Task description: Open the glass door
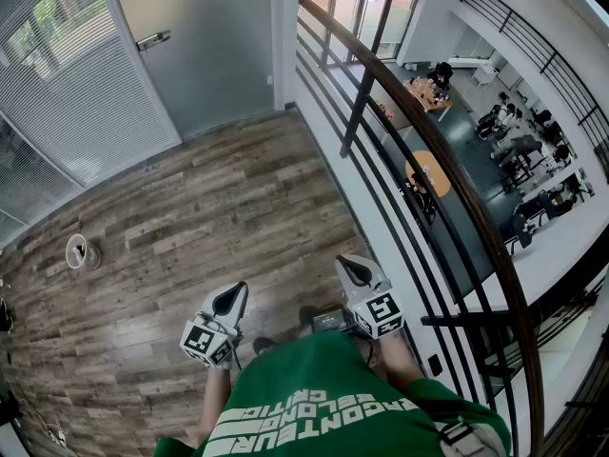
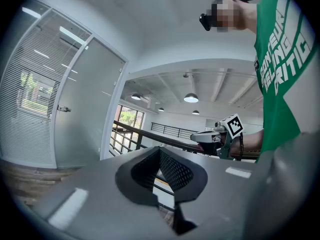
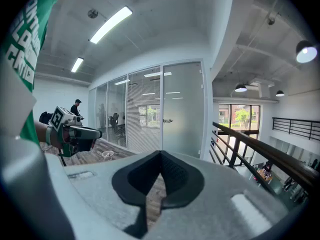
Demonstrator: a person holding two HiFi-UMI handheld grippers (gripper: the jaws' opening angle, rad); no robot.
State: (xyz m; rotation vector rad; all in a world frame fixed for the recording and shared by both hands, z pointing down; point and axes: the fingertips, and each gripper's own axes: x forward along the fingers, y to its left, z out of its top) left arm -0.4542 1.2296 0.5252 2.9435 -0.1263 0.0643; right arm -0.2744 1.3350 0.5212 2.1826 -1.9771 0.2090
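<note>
- Head view: person stands on a wood floor [image 1: 190,217], both grippers held out in front at waist level; railing [image 1: 419,131] runs along to the right of the right jaws.
- Left gripper [image 1: 231,298]: its own view shows the black pads meeting at their tips, jaws together, nothing between them.
- Right gripper [image 1: 354,269]: same picture in its own view, jaws together and empty, tips pointing a little downward.
- Glass door [image 1: 205,55]: frosted panel, well ahead of both sets of jaws, across the open floor. From the right jaws it lies nearly straight ahead; from the left jaws it sits off to the left.
- Door handle [image 1: 152,39]: lever on the door's left edge, next to the panel with blinds [image 1: 67,84]. Well apart from either gripper; nothing touches it.
- Door appears closed, flush with its frame, though at this distance the seam is too small to be sure.
- A small round item [image 1: 76,251] lies on the floor to the left of the left jaws, away from the line to the door; cannot tell what it is.
- Progress, by my reading: no part of the task is done yet. Neither gripper has reached the door.
- Left to do: cross the floor, open one set of jaws, close them on the lever, press it down, then swing the door. Swing direction not evident from here.
</note>
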